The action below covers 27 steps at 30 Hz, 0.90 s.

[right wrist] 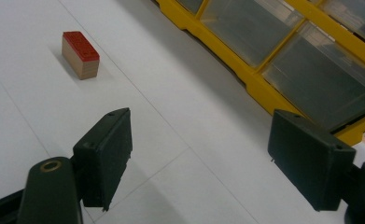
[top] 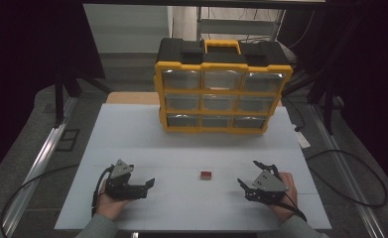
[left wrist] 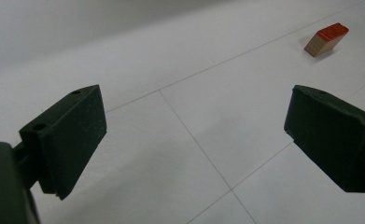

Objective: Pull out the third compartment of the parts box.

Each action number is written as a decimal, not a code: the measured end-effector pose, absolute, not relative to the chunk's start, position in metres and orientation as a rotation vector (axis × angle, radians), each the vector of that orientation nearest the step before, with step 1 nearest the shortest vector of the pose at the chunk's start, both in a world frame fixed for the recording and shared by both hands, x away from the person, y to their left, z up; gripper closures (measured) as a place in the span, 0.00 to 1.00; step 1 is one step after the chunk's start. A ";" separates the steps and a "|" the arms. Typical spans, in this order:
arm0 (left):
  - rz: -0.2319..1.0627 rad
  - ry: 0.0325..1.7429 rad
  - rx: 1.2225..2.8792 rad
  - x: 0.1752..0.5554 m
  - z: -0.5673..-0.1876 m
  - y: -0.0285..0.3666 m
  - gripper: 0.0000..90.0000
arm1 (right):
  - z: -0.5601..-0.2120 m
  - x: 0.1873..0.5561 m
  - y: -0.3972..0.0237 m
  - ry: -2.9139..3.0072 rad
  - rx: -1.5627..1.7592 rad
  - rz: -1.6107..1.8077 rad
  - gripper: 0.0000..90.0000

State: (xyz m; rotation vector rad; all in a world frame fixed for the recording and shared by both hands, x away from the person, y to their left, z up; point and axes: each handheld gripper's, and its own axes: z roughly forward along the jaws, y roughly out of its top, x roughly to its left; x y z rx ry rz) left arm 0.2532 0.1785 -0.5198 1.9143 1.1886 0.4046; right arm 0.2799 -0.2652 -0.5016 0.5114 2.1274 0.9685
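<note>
Red-topped small wooden block (top: 205, 175) lies on white table (top: 132, 134), between both grippers, touching neither; left gripper (top: 151, 182) and right gripper (top: 247, 172) jaws spread, empty; best approach low, straddle block squarely across its narrow sides, then close.

The small block (right wrist: 80, 54) ahead of my right tool (top: 251, 176) looks like pale raw wood with visible layered grain on its sides, capped by a matt red top with fine ribs. The pads on my left tool (left wrist: 194, 144) look like matt black rubber or plastic, slightly grainy, with small moulded holes. The bench (top: 181, 148) under both tools is smooth, matt white board with thin seams. Beyond the right tool, the drawer box (top: 221, 87) is glossy yellow plastic with clear, faintly reflective drawer fronts and a black plastic top.
</note>
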 end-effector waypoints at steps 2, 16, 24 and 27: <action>0.404 1.188 1.915 0.253 -0.520 0.178 0.07 | -0.502 0.280 -0.265 2.126 0.500 0.960 0.25; 0.403 1.187 1.923 0.253 -0.520 0.178 0.07 | -0.501 0.278 -0.263 2.093 0.452 0.914 0.24; 0.400 1.187 1.924 0.254 -0.521 0.178 0.07 | -0.500 0.278 -0.263 2.075 0.427 0.883 0.23; 0.400 1.186 1.924 0.253 -0.521 0.178 0.07 | -0.500 0.278 -0.263 2.073 0.424 0.875 0.23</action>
